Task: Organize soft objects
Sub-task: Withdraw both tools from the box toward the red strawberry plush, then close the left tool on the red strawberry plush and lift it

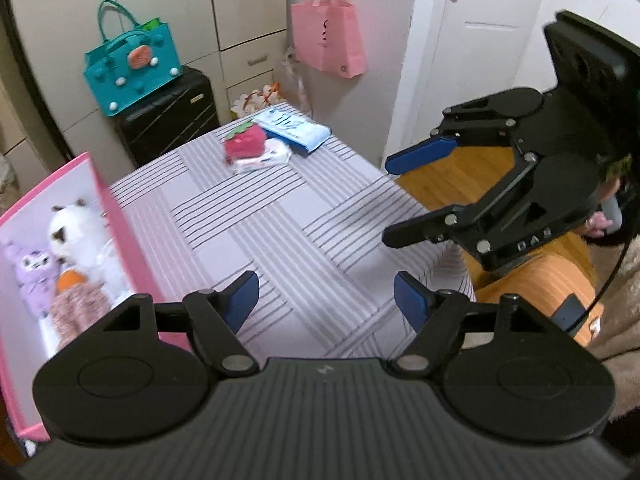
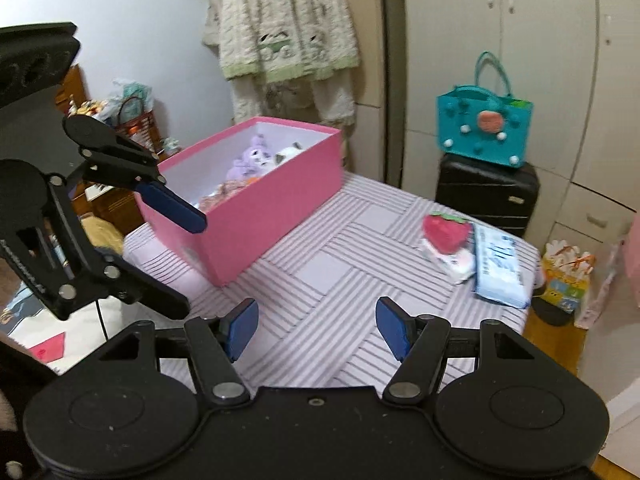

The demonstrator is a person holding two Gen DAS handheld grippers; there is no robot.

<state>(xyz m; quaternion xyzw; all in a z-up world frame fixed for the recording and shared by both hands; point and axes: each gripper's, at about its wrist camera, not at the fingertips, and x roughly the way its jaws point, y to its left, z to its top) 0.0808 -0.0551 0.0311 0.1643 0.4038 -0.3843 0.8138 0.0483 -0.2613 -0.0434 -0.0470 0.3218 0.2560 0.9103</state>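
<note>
Left wrist view: to the left of my left tool (image 1: 326,294) sits the pink box (image 1: 120,220), open, with a purple plush (image 1: 30,272), a white plush (image 1: 78,228) and a knitted pink-brown toy (image 1: 76,310) with an orange bit lying inside. My left tool is released, its blue pads apart with nothing between them, over the striped tabletop (image 1: 280,232). Far ahead of it, near the far edge, lies the strawberry plush (image 1: 244,142), resting on a white wipes pack (image 1: 264,158), with a blue tissue pack (image 1: 294,128) just beside them. To the right my right tool (image 1: 386,200) hangs over the tabletop's edge, jaws apart and empty.

In the right wrist view, my left tool (image 2: 196,258) is at the left, near the box (image 2: 256,216), one blue pad in front of the box's wall; whether it touches I cannot tell. My right tool (image 2: 316,328) is released and empty above the tabletop (image 2: 320,276). Ahead and to its right lie the strawberry (image 2: 446,232), the wipes (image 2: 454,264) under it and the tissue pack (image 2: 500,268) alongside. Beyond them a teal bag (image 2: 482,128) stands on a black suitcase (image 2: 486,192).
</note>
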